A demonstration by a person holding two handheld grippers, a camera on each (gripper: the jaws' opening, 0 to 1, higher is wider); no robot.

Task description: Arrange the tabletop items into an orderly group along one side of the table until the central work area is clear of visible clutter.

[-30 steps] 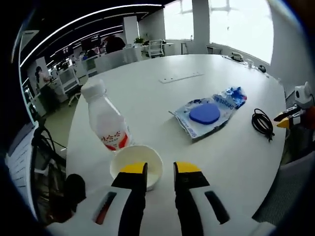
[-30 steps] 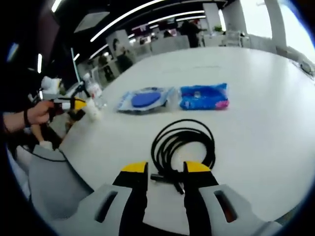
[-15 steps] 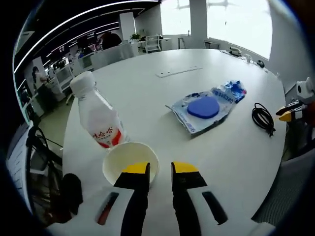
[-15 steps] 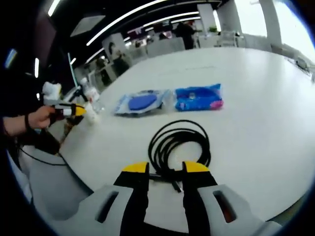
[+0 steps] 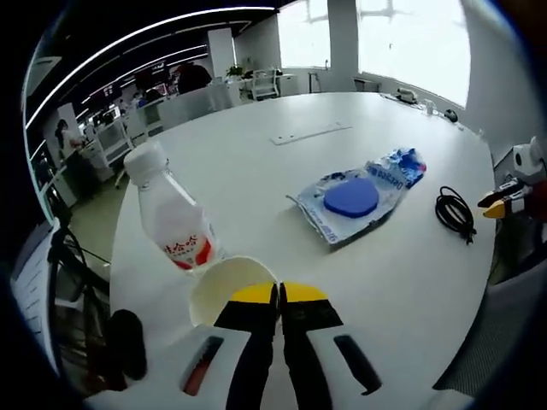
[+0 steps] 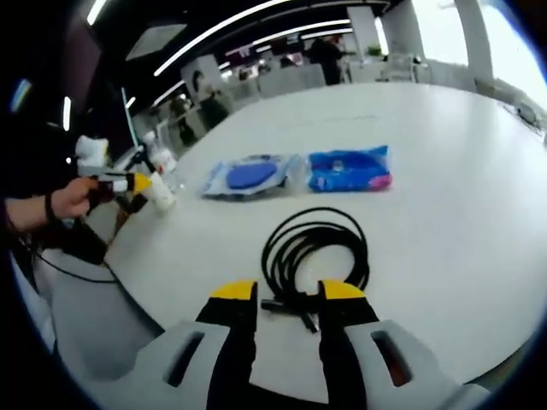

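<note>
Left gripper (image 5: 279, 293), jaws closed on the paper cup (image 5: 224, 286) rim beside the bottle (image 5: 173, 219). Right gripper (image 6: 288, 291), open, empty, before the cable (image 6: 314, 250). Packets (image 6: 295, 173) remain mid-table; sorting barely begun.

opposing table edges, both viewing cable (image 6: 314, 254)

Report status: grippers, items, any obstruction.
Left gripper shut on white paper cup rim. Right gripper open over coiled black cable. Clear plastic bottle beside cup.
</note>
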